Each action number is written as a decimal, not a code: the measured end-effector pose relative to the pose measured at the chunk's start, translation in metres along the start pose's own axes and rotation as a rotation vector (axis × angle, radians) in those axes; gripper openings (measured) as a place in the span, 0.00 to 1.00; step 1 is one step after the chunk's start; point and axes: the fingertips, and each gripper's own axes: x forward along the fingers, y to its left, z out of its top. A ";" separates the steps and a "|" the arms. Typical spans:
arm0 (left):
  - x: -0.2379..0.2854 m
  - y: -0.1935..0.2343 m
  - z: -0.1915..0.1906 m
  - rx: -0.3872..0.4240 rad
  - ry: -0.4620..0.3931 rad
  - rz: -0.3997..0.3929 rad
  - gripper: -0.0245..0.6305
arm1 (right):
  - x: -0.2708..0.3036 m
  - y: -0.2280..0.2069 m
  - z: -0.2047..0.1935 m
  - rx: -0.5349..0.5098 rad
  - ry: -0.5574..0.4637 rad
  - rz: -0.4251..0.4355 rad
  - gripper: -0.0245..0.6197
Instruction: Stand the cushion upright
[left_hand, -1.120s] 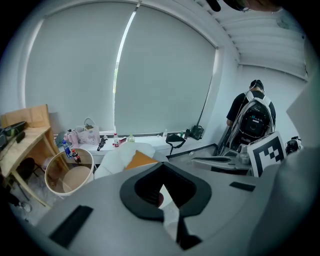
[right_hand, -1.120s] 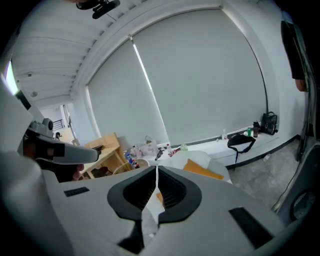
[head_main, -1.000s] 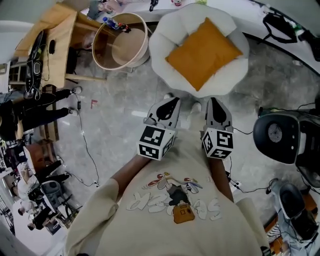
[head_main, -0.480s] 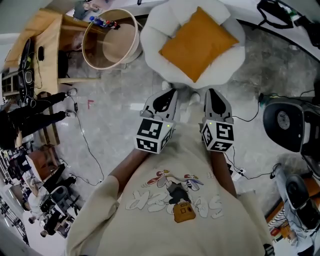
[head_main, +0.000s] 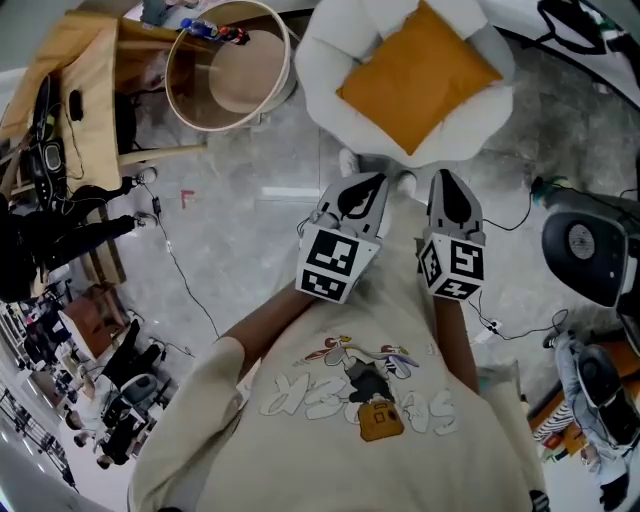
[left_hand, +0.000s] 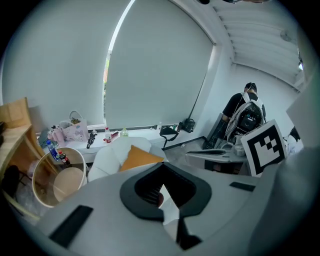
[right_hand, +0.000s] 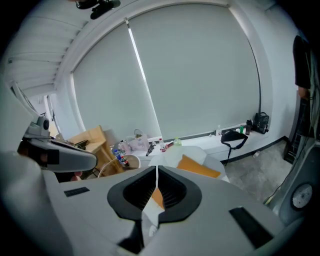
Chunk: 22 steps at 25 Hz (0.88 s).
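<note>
An orange square cushion (head_main: 417, 78) lies flat on the seat of a white puffy chair (head_main: 322, 62) at the top of the head view. My left gripper (head_main: 368, 186) and right gripper (head_main: 447, 182) are held side by side over the grey floor just short of the chair's front edge; both are shut and empty. In the left gripper view the cushion (left_hand: 140, 158) shows beyond the shut left gripper (left_hand: 162, 190). From the right gripper view the cushion (right_hand: 200, 167) lies ahead of the closed right gripper (right_hand: 156, 186).
A round beige tub (head_main: 226, 66) stands left of the chair, beside a wooden table (head_main: 88, 72). Cables run over the floor at left (head_main: 170, 265). A black round machine (head_main: 592, 256) sits at the right. A windowsill with bottles (right_hand: 165, 144) lies behind the chair.
Both grippers have moved forward and slightly down toward the chair, staying shut. The chair and cushion now sit closer to the fingertips.
</note>
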 end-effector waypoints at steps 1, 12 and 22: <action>0.000 0.010 -0.001 -0.008 -0.003 -0.007 0.04 | 0.007 0.005 0.001 0.003 0.003 -0.014 0.08; 0.047 0.096 -0.024 -0.042 0.021 -0.073 0.04 | 0.085 0.042 -0.025 -0.117 0.089 0.006 0.08; 0.113 0.108 -0.056 -0.049 0.084 -0.028 0.04 | 0.120 -0.021 -0.048 -0.064 0.116 -0.005 0.08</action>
